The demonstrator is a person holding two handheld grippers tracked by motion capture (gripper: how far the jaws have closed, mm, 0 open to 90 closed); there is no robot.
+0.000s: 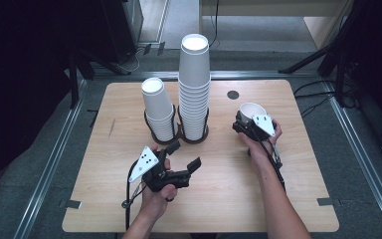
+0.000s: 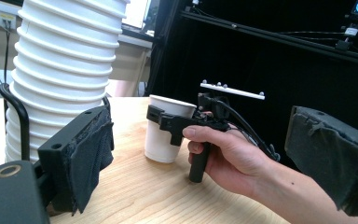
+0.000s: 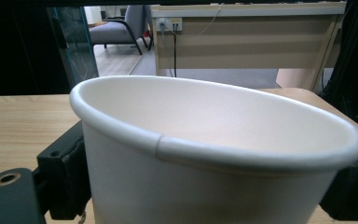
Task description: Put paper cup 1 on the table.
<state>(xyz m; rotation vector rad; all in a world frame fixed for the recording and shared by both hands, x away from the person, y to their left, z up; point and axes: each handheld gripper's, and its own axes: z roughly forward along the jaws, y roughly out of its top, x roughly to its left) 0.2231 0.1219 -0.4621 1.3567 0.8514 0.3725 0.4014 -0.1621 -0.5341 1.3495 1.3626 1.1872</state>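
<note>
- While its fingers press either side of a single white cup, the right gripper holds it upright on the surface, right of centre in the high view.
- Spread wide with nothing between them, the left gripper fingers hover at lower centre.
- Behind stand a tall cup stack and a short cup stack in black holders.
</note>
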